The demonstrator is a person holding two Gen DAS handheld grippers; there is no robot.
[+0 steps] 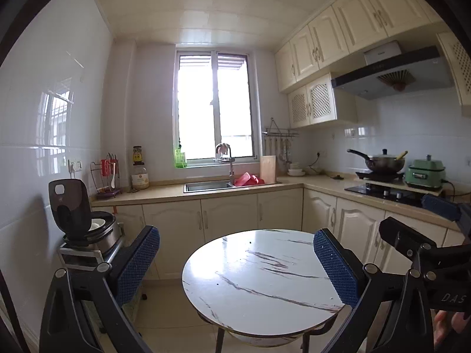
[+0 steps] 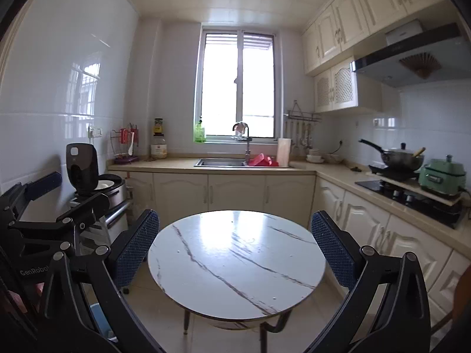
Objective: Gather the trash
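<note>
Both the left gripper (image 1: 237, 264) and right gripper (image 2: 235, 250) hung wide and empty above the round table (image 2: 235, 267), whose top showed only tiny specks, with no trash identifiable; collection appeared either finished or unstarted.

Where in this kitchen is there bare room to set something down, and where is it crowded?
Free: the round marble table top between the open right gripper fingers; the counter stretch between jars and sink. Crowded: the stove side, with wok and green cooker.
</note>
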